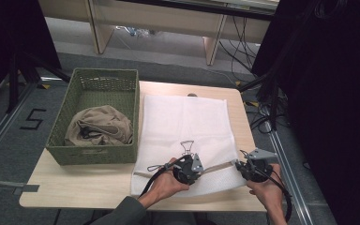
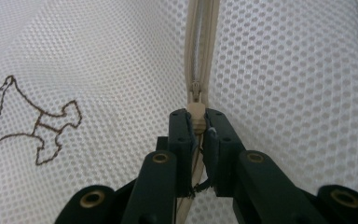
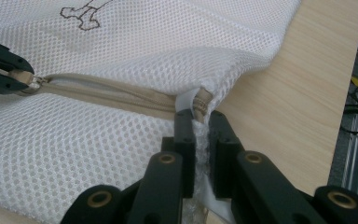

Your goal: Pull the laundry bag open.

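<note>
A white mesh laundry bag (image 1: pixel 185 124) lies flat on the wooden table (image 1: pixel 75 180), with a beige zipper (image 1: pixel 218 167) running along its near end. My left gripper (image 1: pixel 198 169) is shut on the zipper's beige pull tab (image 2: pixel 196 113), seen between the jaws in the left gripper view. My right gripper (image 1: pixel 238 165) is shut on the bag's corner at the zipper's end (image 3: pixel 200 103), bunching the mesh (image 3: pixel 121 149) there. In the right gripper view the left gripper's jaws (image 3: pixel 2 70) come in at the far left, holding the slider. A brown outline drawing (image 2: pixel 32 123) is stitched on the mesh.
A green woven basket (image 1: pixel 95 152) stands at the table's left, holding a crumpled tan garment (image 1: pixel 101 125). The table's right edge (image 3: pixel 335 93) lies close beside my right gripper. Cables and dark stands sit on the floor to the right.
</note>
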`<state>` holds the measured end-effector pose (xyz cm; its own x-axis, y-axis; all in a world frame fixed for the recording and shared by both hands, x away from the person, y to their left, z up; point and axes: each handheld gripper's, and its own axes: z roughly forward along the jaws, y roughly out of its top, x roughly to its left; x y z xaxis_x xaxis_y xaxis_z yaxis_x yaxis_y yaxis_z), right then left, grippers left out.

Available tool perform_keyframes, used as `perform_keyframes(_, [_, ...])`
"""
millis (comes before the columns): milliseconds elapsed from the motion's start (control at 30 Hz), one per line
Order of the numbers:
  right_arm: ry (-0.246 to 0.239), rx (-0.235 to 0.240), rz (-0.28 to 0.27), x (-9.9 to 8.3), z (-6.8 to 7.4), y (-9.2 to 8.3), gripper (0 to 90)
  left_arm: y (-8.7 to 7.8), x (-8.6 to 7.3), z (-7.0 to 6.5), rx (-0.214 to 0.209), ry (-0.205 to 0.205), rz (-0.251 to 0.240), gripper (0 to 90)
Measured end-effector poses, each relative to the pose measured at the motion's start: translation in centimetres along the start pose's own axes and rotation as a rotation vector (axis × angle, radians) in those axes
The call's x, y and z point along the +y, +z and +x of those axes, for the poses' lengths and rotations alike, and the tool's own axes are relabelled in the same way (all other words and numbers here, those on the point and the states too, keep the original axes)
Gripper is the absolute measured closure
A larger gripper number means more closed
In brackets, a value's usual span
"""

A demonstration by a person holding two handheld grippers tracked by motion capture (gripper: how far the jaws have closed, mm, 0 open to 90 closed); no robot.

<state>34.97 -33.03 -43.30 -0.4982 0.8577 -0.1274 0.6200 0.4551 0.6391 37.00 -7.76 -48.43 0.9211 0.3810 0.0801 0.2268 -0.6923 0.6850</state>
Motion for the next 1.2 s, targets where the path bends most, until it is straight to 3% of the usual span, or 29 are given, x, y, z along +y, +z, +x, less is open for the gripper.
perform_keyframes(400, [-0.008, 0.002, 0.006, 0.0, 0.1, 0.1, 84.7, -2.6, -2.1, 0.8, 0.021, -0.017, 0.016, 81.6])
perform_keyframes(567, [-0.012, -0.003, 0.016, -0.1, 0.2, 0.2, 84.6, -3.3, -3.0, 1.0, 0.035, -0.004, 0.039, 81.6])
perform_keyframes(833, [-0.018, -0.011, 0.028, -0.2, 0.0, 0.4, 84.6, -5.8, -5.8, 2.0, 0.059, -0.037, 0.056, 81.6])
perform_keyframes(967, [-0.017, -0.012, 0.023, -0.1, 0.2, 0.3, 84.6, -6.6, -6.9, 2.4, 0.078, -0.039, 0.071, 81.5])
perform_keyframes(1200, [-0.024, -0.019, 0.027, -0.2, 0.2, 0.4, 84.5, -7.4, -7.5, 2.3, 0.092, -0.022, 0.099, 81.6])
